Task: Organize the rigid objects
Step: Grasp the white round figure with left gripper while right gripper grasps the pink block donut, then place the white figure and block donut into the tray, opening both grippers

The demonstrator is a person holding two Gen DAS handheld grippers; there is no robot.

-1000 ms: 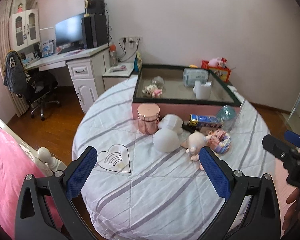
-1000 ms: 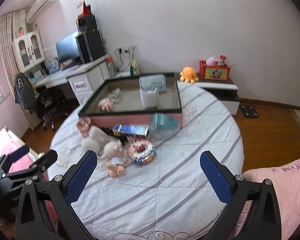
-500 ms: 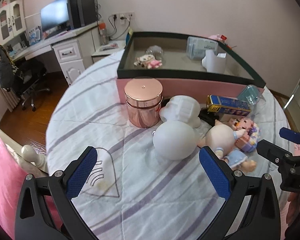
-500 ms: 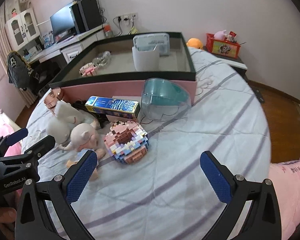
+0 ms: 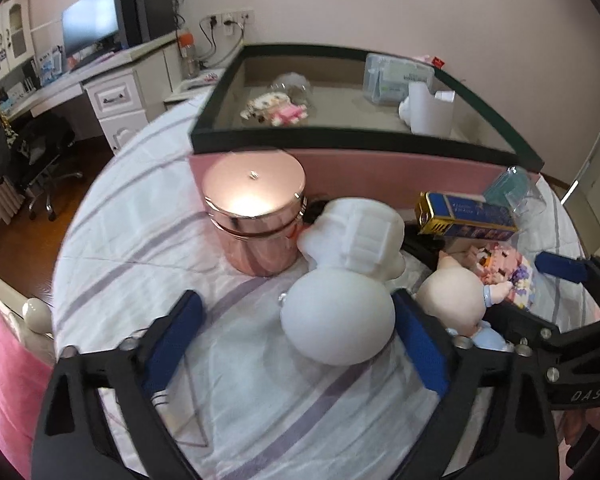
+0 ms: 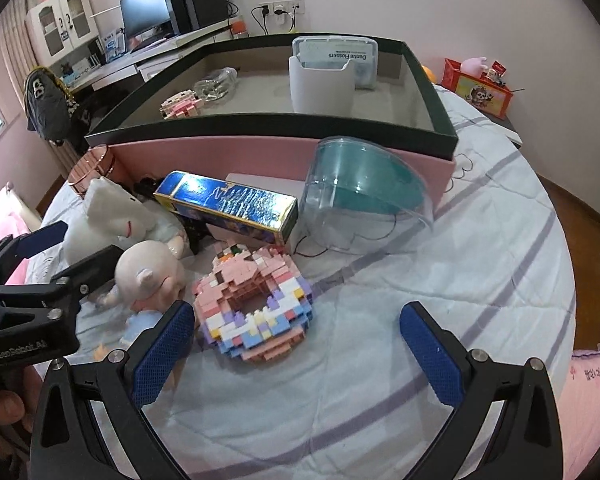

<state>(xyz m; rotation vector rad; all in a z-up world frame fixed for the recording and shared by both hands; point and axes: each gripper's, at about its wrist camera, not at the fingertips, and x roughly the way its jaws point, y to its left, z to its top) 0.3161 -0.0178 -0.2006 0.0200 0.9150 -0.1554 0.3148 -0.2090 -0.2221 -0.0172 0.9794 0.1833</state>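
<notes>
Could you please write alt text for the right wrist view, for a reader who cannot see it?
The open right gripper hovers over a block donut on a striped bedspread. Behind lie a blue box, a doll, a clear teal container and a pink tray.

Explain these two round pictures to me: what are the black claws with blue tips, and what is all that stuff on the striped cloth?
No robot here: a person holds a two-finger tool in each hand, each with a wide-angle camera looking along its fingers.

One picture comes from the left gripper, the other from the right gripper. Both are open and hold nothing.

On the striped bedsheet lie a white snowman-shaped figurine, a shiny rose-gold round tin, a pale baby doll in blue, a pink toy-brick doughnut, a long blue-and-gold carton and a clear teal plastic container.

Behind them stands a large pink box with a dark rim, already holding a few things.

The snowman sits partly between the left gripper's fingers.
</notes>
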